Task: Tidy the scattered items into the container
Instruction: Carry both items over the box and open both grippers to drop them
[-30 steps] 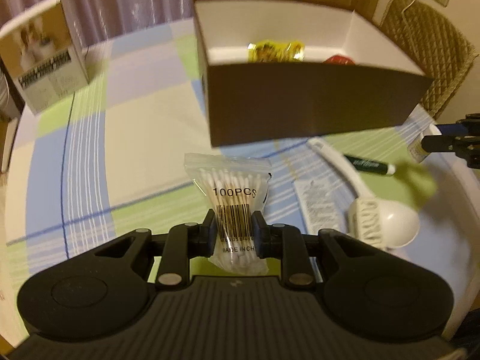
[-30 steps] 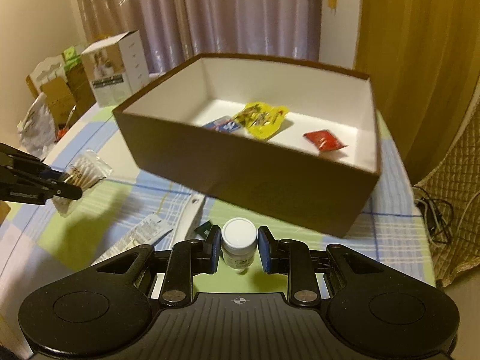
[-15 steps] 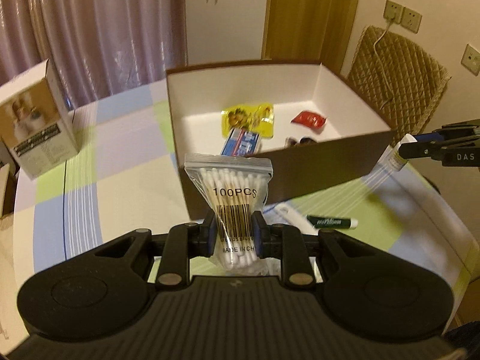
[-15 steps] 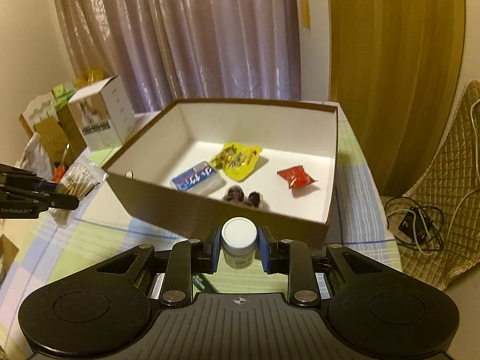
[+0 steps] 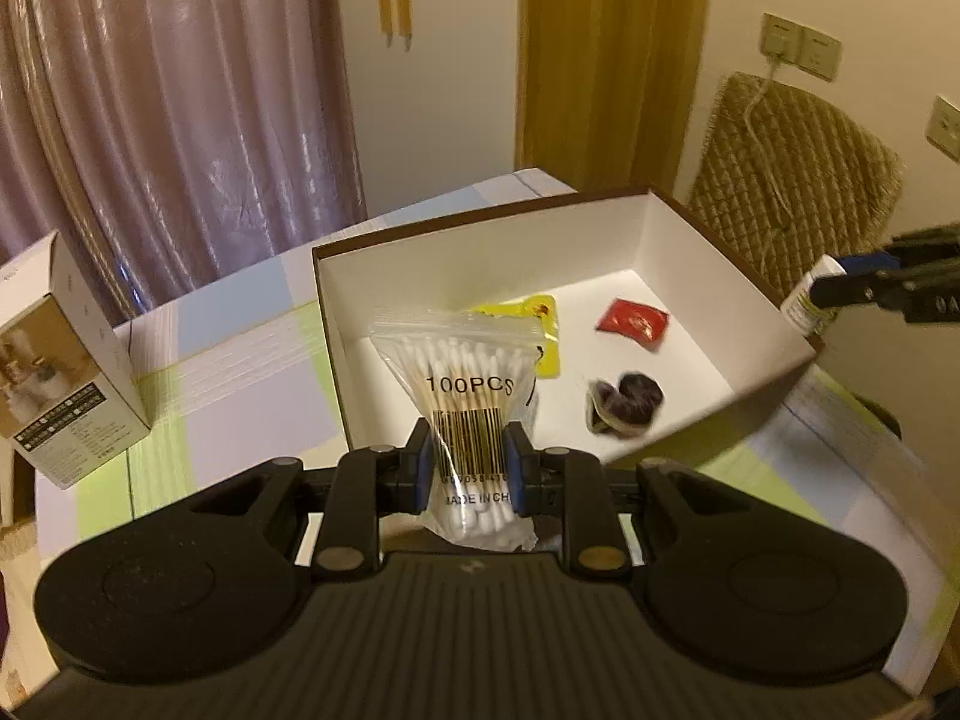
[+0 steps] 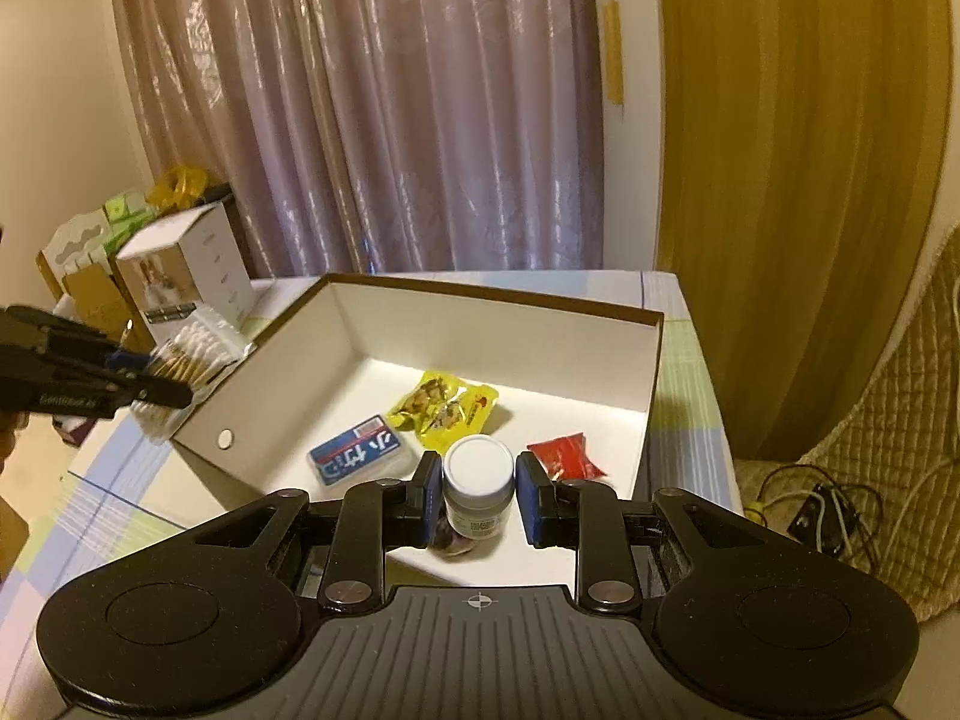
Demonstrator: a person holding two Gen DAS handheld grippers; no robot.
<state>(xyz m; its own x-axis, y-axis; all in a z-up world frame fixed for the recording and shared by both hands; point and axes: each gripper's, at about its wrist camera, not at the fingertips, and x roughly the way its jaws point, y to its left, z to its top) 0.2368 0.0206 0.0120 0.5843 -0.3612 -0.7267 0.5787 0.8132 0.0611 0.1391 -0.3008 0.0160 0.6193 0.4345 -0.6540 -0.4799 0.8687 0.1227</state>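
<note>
A bench (image 5: 240,360) under a checked cloth of pale blue, green and white stands before mauve curtains (image 6: 390,120) and an ochre drape (image 6: 780,180); a quilted chair (image 5: 792,180) sits by a wall with sockets. On the cloth stands the container (image 5: 600,228), a brown box with white inner walls, and well to its left an upright white carton (image 5: 66,360).

The left gripper (image 5: 467,462) has its fingers clenched on a bag of cotton swabs (image 5: 465,372) marked 100PCS, gripped at the barcode. The right gripper (image 6: 477,495) grasps a small white-capped bottle (image 6: 479,492), its fingers pressed to both sides.

A second ago both grippers were low at the bench in front of the box's outer wall, with a white spoon and a marker on the cloth nearby. Both have risen since: the swabs now hang over the box's near-left corner, and the bottle is held above the box floor at its near edge.

Only the right view shows the blue packet (image 6: 360,456) lying on the box floor beside the yellow snack bag (image 6: 444,405); the swab bag hides it from the left camera. Both views show the red sachet (image 5: 633,321). The dark wrapped sweets (image 5: 624,399) lie plain in the left view, but are mostly hidden behind the bottle in the right. The right view alone shows cables (image 6: 828,504) on the floor.
</note>
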